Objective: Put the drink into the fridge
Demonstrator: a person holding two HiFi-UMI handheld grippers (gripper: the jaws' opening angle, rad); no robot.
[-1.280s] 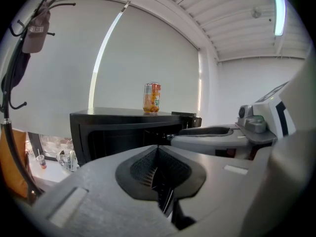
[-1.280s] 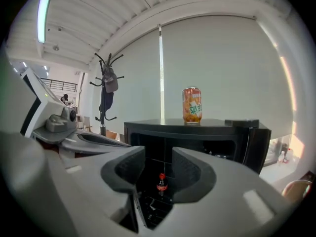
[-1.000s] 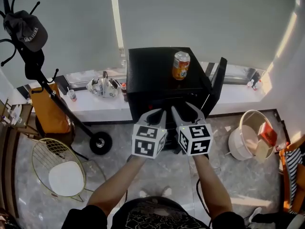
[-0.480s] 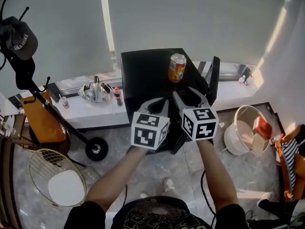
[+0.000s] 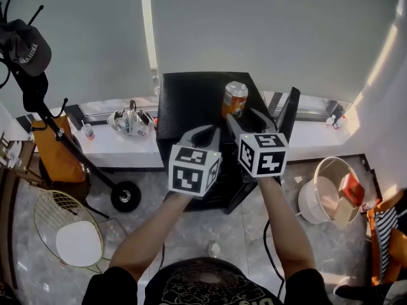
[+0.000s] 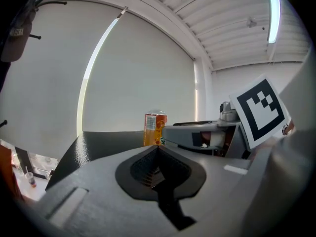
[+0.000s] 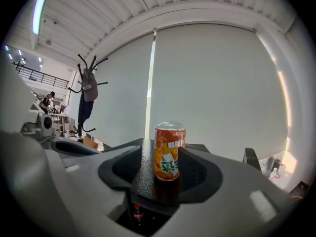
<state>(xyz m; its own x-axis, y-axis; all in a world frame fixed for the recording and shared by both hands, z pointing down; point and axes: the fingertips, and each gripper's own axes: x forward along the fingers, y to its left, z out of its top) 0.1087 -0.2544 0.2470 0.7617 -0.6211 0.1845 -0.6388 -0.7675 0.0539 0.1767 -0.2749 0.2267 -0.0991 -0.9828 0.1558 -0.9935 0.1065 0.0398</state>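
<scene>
An orange drink can (image 5: 234, 99) stands upright on top of the black mini fridge (image 5: 187, 97), whose door (image 5: 287, 114) hangs open at the right. My right gripper (image 5: 245, 121) is open just short of the can. Its jaws have just been opening, with nothing between them. In the right gripper view the can (image 7: 169, 152) stands ahead between the two jaws, on the fridge top (image 7: 144, 174). My left gripper (image 5: 205, 133) is shut and empty, beside the right one. From the left gripper view the can (image 6: 155, 129) is farther ahead, slightly left of the shut tips (image 6: 158, 154).
A small bottle (image 7: 138, 214) shows inside the fridge below the top's edge. A white sill (image 5: 127, 146) with small items runs left of the fridge. A coat stand with a cap (image 5: 25, 43), a wire chair (image 5: 70, 237) and a white bucket (image 5: 325, 189) stand around.
Both grippers have risen and moved forward toward the fridge top. The right gripper's jaws have spread wider. The can has not moved.
</scene>
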